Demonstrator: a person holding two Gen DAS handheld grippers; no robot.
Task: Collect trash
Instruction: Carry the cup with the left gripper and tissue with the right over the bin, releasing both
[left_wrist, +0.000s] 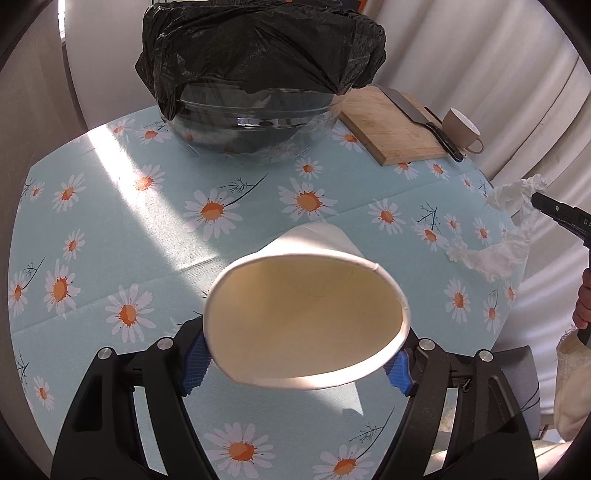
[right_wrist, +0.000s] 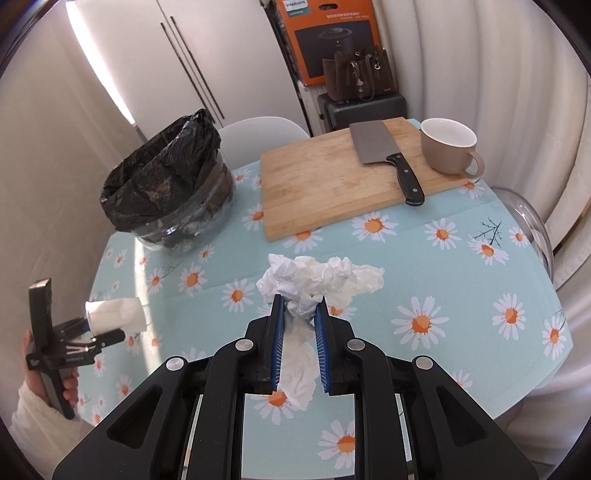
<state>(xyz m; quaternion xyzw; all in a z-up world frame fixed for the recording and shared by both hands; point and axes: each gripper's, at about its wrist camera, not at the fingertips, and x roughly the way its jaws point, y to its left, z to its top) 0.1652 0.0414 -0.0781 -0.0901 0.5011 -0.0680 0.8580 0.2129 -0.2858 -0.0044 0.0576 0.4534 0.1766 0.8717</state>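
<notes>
Paper cup (left_wrist: 306, 321) clamped between blue pads of left gripper (left_wrist: 295, 362), held above near edge of tabletop (left_wrist: 110, 229). Crumpled tissue (right_wrist: 317, 280) pinched in nearly closed right gripper (right_wrist: 300, 306), seemingly lifted clear. Bag-lined bin (right_wrist: 173, 184) at far left edge.

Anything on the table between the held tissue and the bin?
Nothing: only bare daisy tablecloth between crumpled tissue and bag-lined bin, clearest in the right wrist view.

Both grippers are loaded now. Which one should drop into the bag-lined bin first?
Probably left. The left gripper holds the paper cup with the bag-lined bin straight ahead. The right gripper, shut on the crumpled tissue, sits farther right, with the bin off to its left.
</notes>
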